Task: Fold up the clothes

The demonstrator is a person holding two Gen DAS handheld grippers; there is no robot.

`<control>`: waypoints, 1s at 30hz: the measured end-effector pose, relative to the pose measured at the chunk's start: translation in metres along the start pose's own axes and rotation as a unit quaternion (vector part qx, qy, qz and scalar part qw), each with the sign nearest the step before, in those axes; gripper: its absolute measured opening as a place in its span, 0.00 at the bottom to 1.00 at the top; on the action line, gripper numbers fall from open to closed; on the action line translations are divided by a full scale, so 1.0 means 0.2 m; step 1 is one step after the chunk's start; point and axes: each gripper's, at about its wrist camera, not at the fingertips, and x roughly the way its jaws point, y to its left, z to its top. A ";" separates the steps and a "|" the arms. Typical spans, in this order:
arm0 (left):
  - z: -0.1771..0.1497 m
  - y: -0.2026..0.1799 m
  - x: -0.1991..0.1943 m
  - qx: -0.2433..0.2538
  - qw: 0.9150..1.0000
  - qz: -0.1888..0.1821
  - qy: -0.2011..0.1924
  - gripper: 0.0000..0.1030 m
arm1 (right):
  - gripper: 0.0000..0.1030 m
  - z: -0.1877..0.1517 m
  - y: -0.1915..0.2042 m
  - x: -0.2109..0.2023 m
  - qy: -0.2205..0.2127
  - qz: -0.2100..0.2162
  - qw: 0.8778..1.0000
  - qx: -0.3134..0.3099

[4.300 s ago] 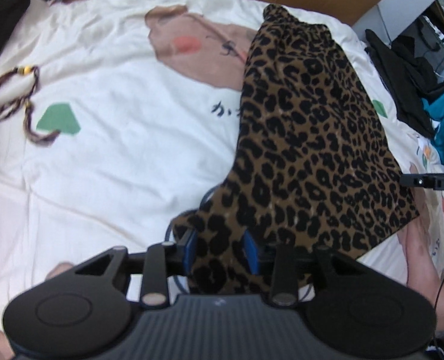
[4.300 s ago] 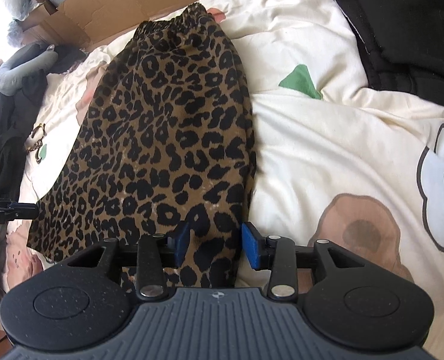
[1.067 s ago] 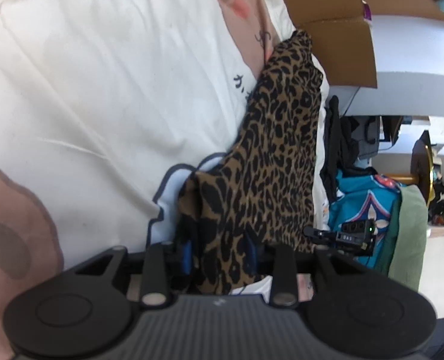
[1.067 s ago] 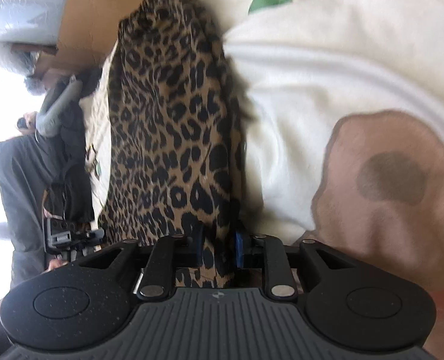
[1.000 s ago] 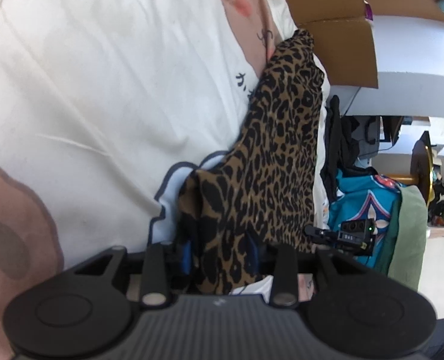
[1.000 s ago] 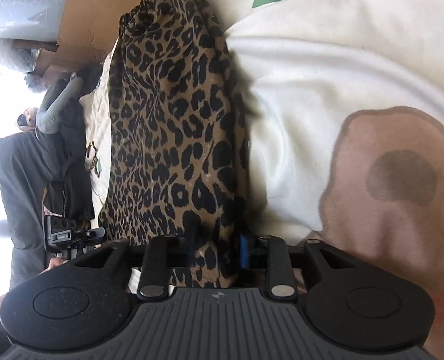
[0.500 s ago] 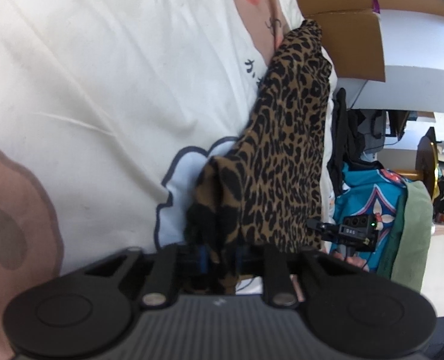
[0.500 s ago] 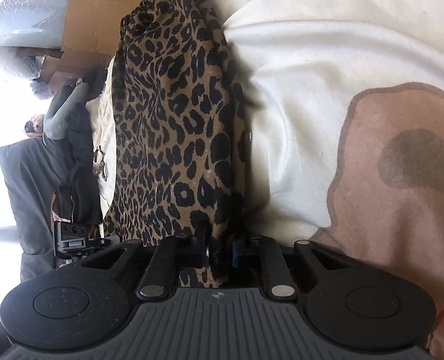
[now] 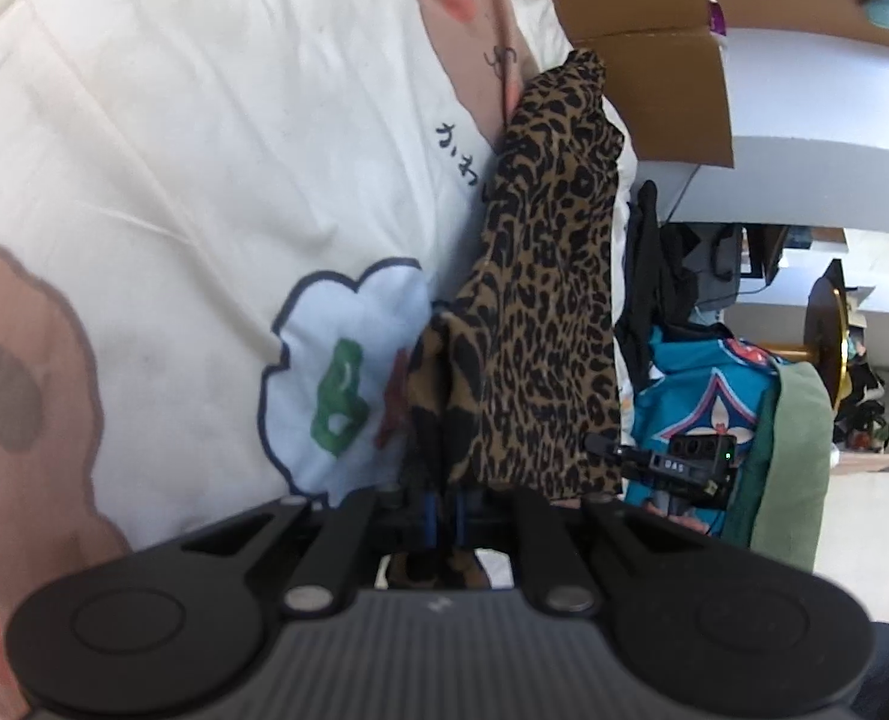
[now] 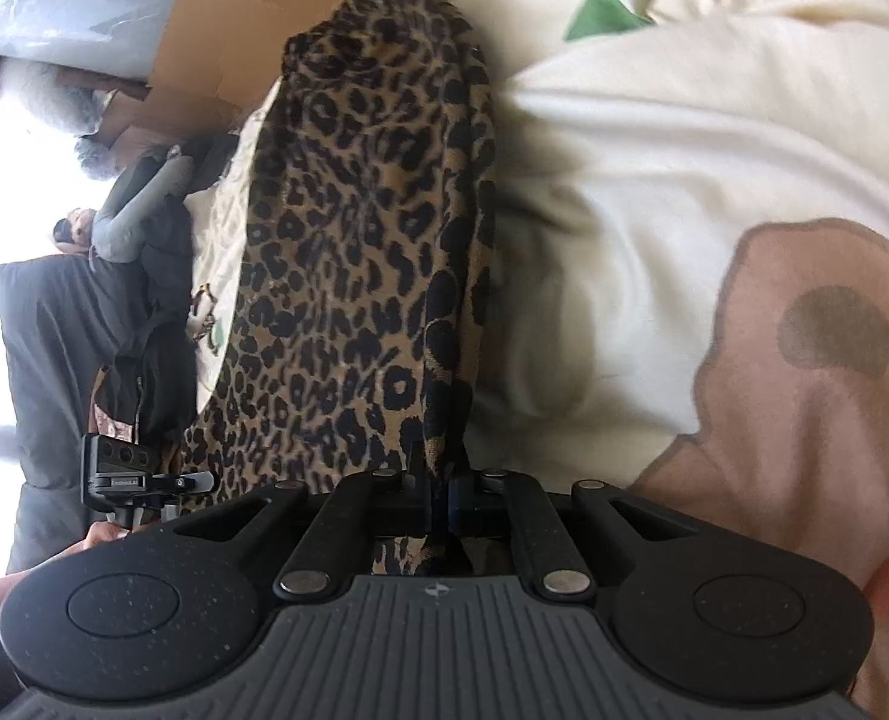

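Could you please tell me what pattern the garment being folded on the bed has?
Leopard print, black spots on tan-brown; the garment shows best in the right wrist view.

Skirt hem [image 9: 444, 570] behind gripper body

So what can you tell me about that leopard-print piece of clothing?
The leopard-print garment is thin, soft fabric, tan with black spots, with a gathered band at its far end. It lies lengthwise on the cream printed bedsheet. Its near corners are bunched and pinched in the left gripper and right gripper, whose jaws have just closed.
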 end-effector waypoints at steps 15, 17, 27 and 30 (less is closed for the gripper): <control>-0.11 -0.11 -0.13 0.008 1.000 0.006 0.028 0.05 | 0.02 -0.03 0.02 -0.12 0.031 0.032 0.999 -0.004; -0.14 -0.12 -0.15 0.002 0.999 0.006 0.034 0.05 | 0.02 -0.06 0.02 -0.14 0.046 0.040 0.998 -0.004; -0.25 -0.20 -0.26 -0.016 0.999 0.000 0.037 0.05 | 0.02 -0.17 0.07 -0.22 0.079 0.058 0.995 -0.013; -0.27 -0.23 -0.28 -0.022 0.999 -0.003 0.036 0.05 | 0.02 -0.18 0.11 -0.25 0.092 0.066 0.993 -0.024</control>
